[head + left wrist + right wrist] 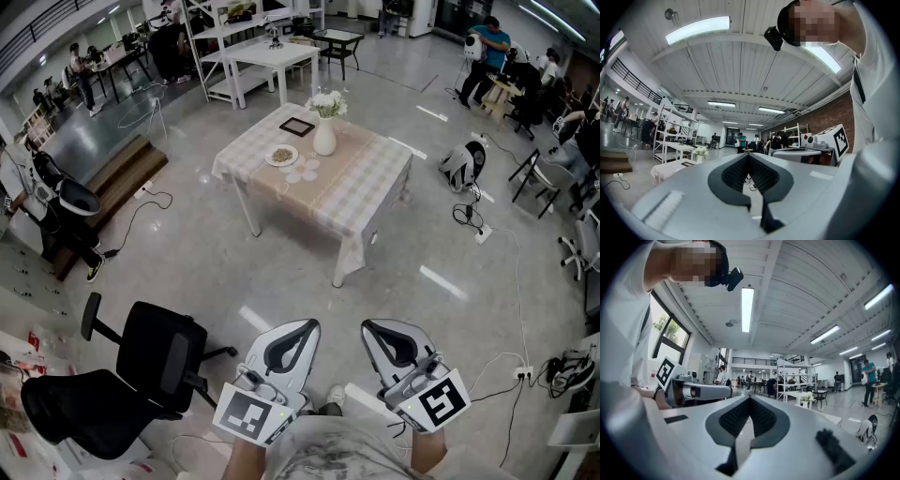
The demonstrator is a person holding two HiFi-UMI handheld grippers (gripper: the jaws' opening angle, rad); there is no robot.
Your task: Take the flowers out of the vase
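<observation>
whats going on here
A person stands some way back from the checked-cloth table, holding a left hand-held gripper and a right hand-held gripper, both shut and empty. The white flowers sit in the white rounded vase on that table, not yet reached.

- Ahead of the left tongs (302, 330) and the right tongs (377, 330), bare floor (291, 272) lies open all the way to the desk (366, 183).
- A black office chair (155, 361) stands near the left tongs on their left, narrowing that side.
- Right of the right tongs, a thin cable (514, 281) trails across the floor.
- The desk's near half is bare cloth. The vase (324, 139) of flowers (327, 103) stands toward the far edge, with a plate (281, 156) just left of it.
- Above the flowers the air is free.
</observation>
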